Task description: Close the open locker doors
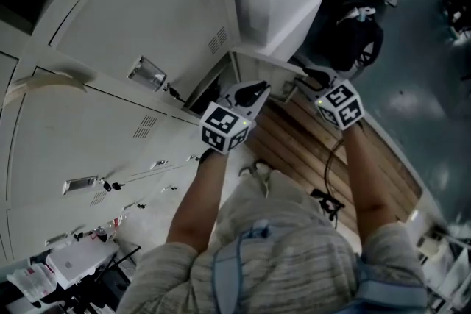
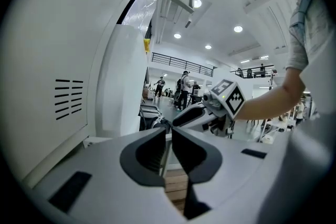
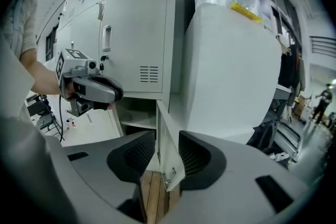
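**Head view.** Both arms reach toward the lockers (image 1: 110,129) on the left. The left gripper (image 1: 254,93) points at the dark opening of the lower locker. The right gripper (image 1: 313,77) is further right, at the pale edge of the open locker door (image 1: 272,62), which swings out over the wooden floor (image 1: 294,143). The marker cubes and gripper bodies cover the jaws, so their gap cannot be read here. The door shows only as a thin line.

**Left gripper view.** The left gripper (image 2: 168,128) has its jaws drawn together, the tips meeting. A narrow pale strip shows in the slit lower down. I cannot tell what it is, and nothing is clearly clamped. Beyond the jaws is the right gripper with its cube, and people (image 2: 184,84) stand far off in the hall. The person's head is cut off at the top.

**Right gripper view.** The right gripper (image 3: 167,139) has its jaws spread wide. The door (image 3: 170,165) stands between them nearly edge-on, its latch at the near end, and neither pad presses on it. The left gripper (image 3: 119,94) hangs to the left in front of the opening, clear of the door. The locker's inside is mostly hidden behind the jaws.
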The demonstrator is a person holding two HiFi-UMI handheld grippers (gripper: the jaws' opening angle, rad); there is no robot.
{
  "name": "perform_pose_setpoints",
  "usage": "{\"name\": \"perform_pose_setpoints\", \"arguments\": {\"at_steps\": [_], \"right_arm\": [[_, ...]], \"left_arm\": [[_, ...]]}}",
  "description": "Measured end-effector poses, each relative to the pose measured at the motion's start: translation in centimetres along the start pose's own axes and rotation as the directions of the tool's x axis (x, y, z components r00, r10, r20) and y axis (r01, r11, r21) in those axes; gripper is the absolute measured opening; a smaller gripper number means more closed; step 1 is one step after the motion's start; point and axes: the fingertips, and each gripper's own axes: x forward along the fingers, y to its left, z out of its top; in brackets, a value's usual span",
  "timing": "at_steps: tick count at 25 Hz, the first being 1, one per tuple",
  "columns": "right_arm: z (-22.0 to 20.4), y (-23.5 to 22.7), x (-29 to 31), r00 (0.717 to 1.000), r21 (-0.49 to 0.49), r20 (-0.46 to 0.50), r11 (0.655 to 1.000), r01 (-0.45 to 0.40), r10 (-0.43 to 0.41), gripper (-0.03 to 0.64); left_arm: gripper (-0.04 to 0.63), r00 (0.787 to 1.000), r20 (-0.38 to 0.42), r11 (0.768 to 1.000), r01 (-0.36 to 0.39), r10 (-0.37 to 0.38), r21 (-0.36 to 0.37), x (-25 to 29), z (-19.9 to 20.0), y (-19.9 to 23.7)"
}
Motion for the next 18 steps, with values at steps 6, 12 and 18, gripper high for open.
{"name": "perform_pose_setpoints", "arguments": {"at_steps": [6,12,18], "right_arm": [[-1.0,-1.5,1.9,0.998,-0.029,-0.057,0.999,-0.014,0.012,0.117],[-2.6,-2.2,3.3,0.985,-0.111,-0.168,0.993,-0.049,0.03,0.117],[-3.0,-2.1,3.5,0.975,-0.122,-0.213,0.989,-0.088,0.06,0.117]], "left_arm": [[0.025,1.0,-0.014,1.0,-0.012,0.012,-0.016,0.6,-0.5,0.6],[0.025,1.0,-0.017,0.999,-0.022,0.022,-0.027,1.0,-0.8,1.0],[0.025,0.999,-0.02,0.999,-0.033,0.032,-0.034,0.9,-1.2,1.2]]}}
